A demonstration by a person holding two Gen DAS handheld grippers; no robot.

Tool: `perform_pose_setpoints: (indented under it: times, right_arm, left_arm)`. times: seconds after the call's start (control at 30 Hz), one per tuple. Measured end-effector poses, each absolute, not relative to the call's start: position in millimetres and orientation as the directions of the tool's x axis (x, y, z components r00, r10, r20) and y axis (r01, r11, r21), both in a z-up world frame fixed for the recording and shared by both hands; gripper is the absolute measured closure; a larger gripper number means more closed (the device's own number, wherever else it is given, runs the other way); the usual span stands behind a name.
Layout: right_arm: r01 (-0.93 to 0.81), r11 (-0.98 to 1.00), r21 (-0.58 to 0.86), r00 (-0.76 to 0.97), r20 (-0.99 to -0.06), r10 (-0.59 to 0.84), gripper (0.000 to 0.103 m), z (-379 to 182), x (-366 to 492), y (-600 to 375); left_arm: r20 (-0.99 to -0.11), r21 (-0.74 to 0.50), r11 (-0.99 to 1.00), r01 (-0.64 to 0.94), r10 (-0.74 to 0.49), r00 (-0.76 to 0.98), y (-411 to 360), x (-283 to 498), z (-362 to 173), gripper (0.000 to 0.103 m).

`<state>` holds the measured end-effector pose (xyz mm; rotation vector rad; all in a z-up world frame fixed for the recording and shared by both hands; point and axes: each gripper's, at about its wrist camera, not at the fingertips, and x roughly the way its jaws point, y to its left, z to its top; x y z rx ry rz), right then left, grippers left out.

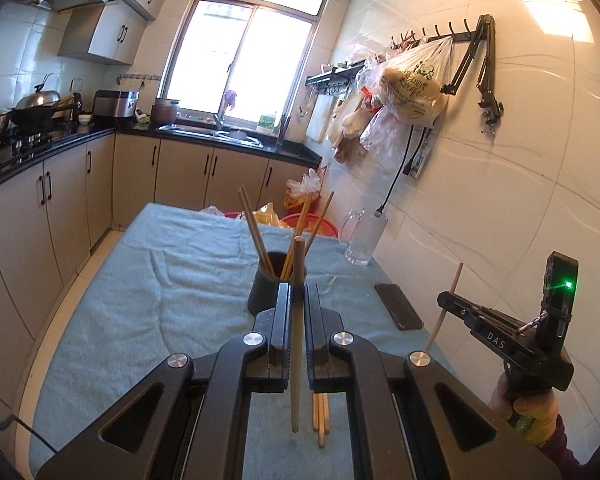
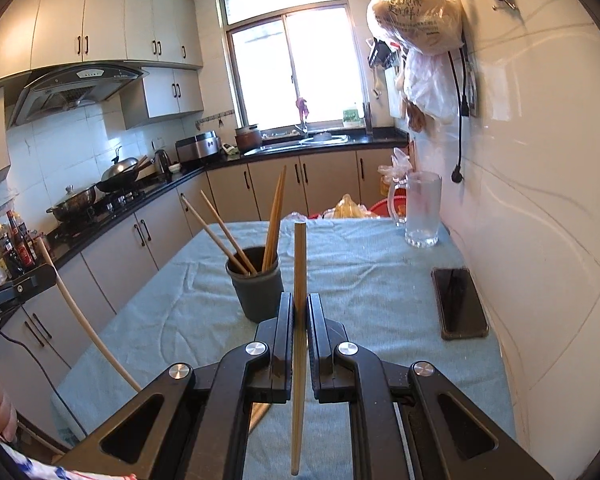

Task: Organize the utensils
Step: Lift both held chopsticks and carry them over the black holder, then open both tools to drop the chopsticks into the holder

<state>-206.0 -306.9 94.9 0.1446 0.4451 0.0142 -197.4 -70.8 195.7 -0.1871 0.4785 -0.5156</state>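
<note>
A dark round cup (image 1: 266,286) (image 2: 256,290) stands mid-table and holds several wooden chopsticks (image 1: 254,232) (image 2: 274,220) leaning outward. My left gripper (image 1: 297,292) is shut on one upright chopstick (image 1: 297,332), just before the cup. My right gripper (image 2: 300,304) is shut on another upright chopstick (image 2: 299,320), close to the cup's right side. In the left wrist view the right gripper (image 1: 446,300) shows at the right with its chopstick (image 1: 444,312). A few loose chopsticks (image 1: 321,420) lie on the cloth beneath the left gripper.
A blue cloth (image 1: 140,300) (image 2: 380,280) covers the table. A dark phone (image 1: 398,306) (image 2: 460,304) lies near the right wall. A glass mug (image 1: 364,236) (image 2: 420,210) stands at the far right. Kitchen counters (image 2: 120,208) run along the left.
</note>
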Motion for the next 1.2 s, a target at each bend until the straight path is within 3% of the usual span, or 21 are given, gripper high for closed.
perform_pose_setpoints:
  times: [0.43, 0.77, 1.1, 1.2]
  right_arm:
    - [-0.025, 0.983, 0.182, 0.949, -0.304, 0.081, 0.097, 158.1, -135.1, -297.5]
    - [0.004, 0.981, 0.195, 0.978, -0.207, 0.037, 0.096, 181.9, -49.9, -287.1]
    - [0.03, 0.966, 0.255, 0.94, -0.337, 0.06, 0.096, 121.9, 5.5, -295.0]
    - [0.022, 0.965, 0.26, 0.924, -0.373, 0.08, 0.096, 108.5, 11.5, -295.3]
  left_arm:
    - [-0.289, -0.241, 0.873, 0.424, -0.482, 0.827, -98.3, -124.1, 259.9, 0.098]
    - [-0.267, -0.248, 0.886, 0.391, -0.45, 0.852, -138.0, -37.2, 270.9, 0.098]
    - [-0.391, -0.234, 0.905, 0.355, -0.422, 0.818, -159.5, 15.3, 222.9, 0.098]
    - [-0.393, -0.235, 0.909, 0.344, -0.412, 0.822, -156.4, 13.5, 217.1, 0.097]
